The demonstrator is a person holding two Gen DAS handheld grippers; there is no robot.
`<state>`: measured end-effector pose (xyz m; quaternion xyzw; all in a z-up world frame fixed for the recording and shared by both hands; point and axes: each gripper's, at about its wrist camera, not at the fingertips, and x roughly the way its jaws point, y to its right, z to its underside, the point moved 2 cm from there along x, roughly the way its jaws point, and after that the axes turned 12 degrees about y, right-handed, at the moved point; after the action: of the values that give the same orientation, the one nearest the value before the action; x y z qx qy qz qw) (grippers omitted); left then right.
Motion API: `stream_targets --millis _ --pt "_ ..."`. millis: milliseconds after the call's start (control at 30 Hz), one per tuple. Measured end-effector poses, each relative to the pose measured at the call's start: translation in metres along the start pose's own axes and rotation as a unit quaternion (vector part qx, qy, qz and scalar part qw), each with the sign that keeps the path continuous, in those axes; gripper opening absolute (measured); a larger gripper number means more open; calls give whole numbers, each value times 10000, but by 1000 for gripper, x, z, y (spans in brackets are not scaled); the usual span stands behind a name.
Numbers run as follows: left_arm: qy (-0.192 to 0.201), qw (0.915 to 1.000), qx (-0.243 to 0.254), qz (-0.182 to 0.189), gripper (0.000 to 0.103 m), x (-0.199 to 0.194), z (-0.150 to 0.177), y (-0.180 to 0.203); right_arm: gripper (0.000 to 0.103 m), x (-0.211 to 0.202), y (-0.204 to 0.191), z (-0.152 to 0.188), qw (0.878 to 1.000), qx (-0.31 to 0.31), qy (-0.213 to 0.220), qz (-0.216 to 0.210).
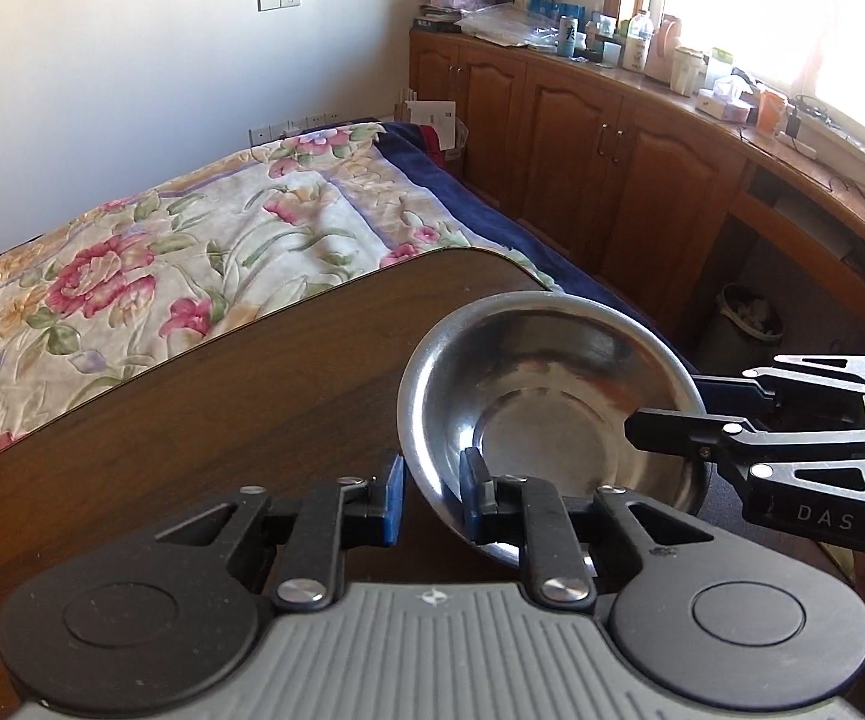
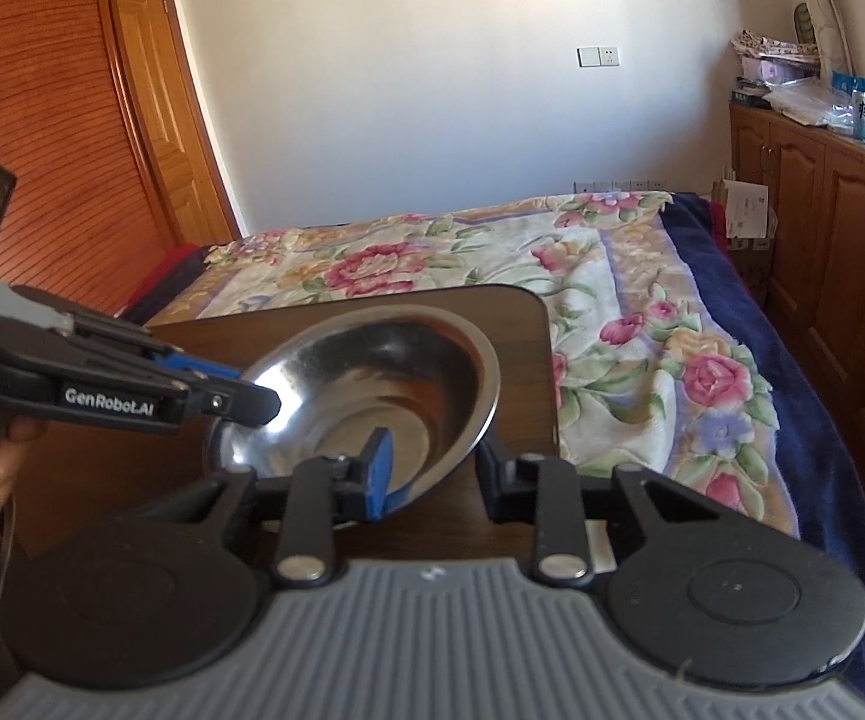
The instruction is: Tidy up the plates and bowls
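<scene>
We hold the round, shallow stainless-steel bowl (image 1: 552, 408) by its rim above the near corner of the dark wood bench (image 1: 204, 408), tilted. Our left gripper (image 1: 432, 495) has its blue-padded fingers (image 1: 473, 483) nearly closed across the near edge, one finger inside and one outside. Our right gripper (image 2: 432, 468) pinches the opposite edge the same way. Both hands are equally near. Readable lettering: "GenRobot.AI" on the left gripper, "DAS" on the right.
</scene>
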<state>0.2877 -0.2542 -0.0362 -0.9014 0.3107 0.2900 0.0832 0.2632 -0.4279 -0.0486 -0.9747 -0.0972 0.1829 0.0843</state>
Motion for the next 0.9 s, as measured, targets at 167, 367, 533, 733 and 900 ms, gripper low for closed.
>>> stream_targets --millis 167,367,533,733,900 --pt "69 10000 -37 18 21 -9 -2 0 30 1 2 1 9998 173 -43 -12" --pt "182 9998 -36 3 21 -24 -6 0 28 -2 1 -4 9996 295 20 -49" --pt "312 9995 -78 15 22 -41 -8 1 28 -10 -6 -11 9996 266 113 -73" --pt "470 9988 -118 31 22 -66 -7 -1 28 -20 -17 -19 9995 210 230 -113" --pt "585 9982 -156 5 22 -89 -4 -4 28 -30 -30 -22 9993 152 272 -195"
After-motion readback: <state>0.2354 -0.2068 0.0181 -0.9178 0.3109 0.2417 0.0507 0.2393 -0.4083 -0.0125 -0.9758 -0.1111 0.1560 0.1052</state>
